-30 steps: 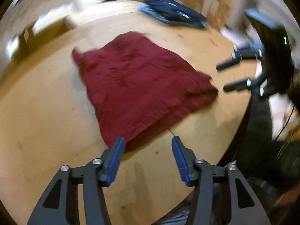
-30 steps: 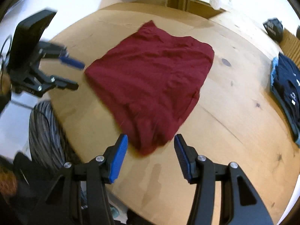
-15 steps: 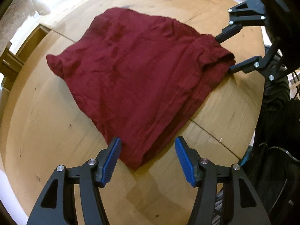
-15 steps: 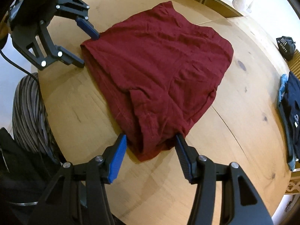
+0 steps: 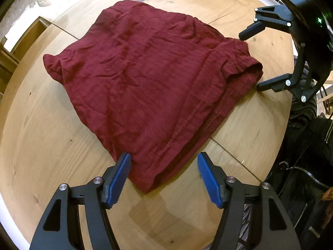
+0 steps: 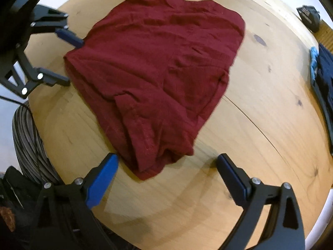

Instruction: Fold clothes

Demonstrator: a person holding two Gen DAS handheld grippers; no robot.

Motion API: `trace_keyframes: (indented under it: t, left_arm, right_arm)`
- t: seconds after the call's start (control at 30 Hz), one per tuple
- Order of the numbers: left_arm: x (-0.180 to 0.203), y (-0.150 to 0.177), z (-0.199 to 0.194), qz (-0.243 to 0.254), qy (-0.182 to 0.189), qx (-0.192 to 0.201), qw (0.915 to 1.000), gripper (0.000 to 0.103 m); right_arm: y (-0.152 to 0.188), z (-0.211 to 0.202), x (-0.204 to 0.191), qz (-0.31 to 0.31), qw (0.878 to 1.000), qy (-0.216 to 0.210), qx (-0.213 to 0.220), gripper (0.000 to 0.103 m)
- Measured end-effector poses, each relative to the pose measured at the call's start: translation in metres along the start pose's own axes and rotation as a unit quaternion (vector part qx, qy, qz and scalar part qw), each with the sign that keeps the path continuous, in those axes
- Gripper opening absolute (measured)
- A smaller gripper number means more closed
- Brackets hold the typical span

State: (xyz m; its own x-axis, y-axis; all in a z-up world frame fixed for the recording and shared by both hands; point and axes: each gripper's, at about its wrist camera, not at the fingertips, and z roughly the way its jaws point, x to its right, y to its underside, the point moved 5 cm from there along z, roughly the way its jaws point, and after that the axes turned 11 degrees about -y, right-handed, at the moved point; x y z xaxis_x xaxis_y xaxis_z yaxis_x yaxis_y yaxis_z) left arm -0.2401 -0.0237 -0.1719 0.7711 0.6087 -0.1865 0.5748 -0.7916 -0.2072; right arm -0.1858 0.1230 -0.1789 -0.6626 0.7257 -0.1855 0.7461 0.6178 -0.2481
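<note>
Left wrist view: the wooden table [image 5: 52, 145] carries a dark red garment [image 5: 149, 79], folded and lying flat near the table's near edge. The left gripper [image 5: 164, 173] sits low over that edge with its blue-padded fingers [image 5: 118, 179] spread wide around the garment's nearest corner; the left pad touches the cloth's edge, the right pad stands apart from it, and nothing is gripped. At the right, the right gripper [image 5: 250, 59] has its jaws wide apart around the garment's other near corner, the lower finger just beside the hem, holding nothing.

Right wrist view: the left gripper [image 6: 66, 59] shows at the left edge of the table [image 6: 270, 145], one blue finger touching the garment [image 6: 166, 66] at its corner. The right gripper [image 6: 166, 162] hangs over the near edge, fingers [image 6: 102, 179] spread very wide, with the bunched corner of the garment between them and untouched. Dark blue clothes [image 6: 324, 77] lie at the table's far right edge, well apart from the garment.
</note>
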Motion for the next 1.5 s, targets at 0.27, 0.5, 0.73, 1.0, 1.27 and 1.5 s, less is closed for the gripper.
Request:
trace_keyframes:
  t: [0.27,0.5,0.73,1.0,1.27,1.5]
  left_arm:
    - [0.005,0.000,-0.007,0.014,0.001,0.007,0.9999,0.040]
    - [0.017,0.000,-0.013,0.034,-0.002,0.027,0.9990,0.008]
    - [-0.001,0.003,-0.032,-0.025,0.041,0.059,0.9971,0.007]
    - [-0.069,-0.007,-0.072,-0.097,0.077,0.123,0.9846,0.007]
    - [-0.142,-0.071,-0.016,-0.131,0.076,0.099,0.9834,0.008]
    - [-0.191,-0.081,0.036,-0.223,0.080,0.045,0.9704,0.048]
  right_arm:
    - [-0.006,-0.003,0.003,0.009,1.000,-0.006,0.015,0.045]
    - [-0.007,0.001,-0.001,0.008,1.000,-0.025,0.016,0.016]
    - [-0.011,-0.013,0.008,0.048,0.993,-0.092,0.055,0.013]
    - [-0.066,-0.073,0.021,0.054,0.983,-0.108,0.140,0.013]
    - [-0.143,-0.068,0.073,0.045,0.986,-0.089,0.131,0.013]
    - [-0.170,-0.047,0.134,0.109,0.983,-0.103,0.106,0.042]
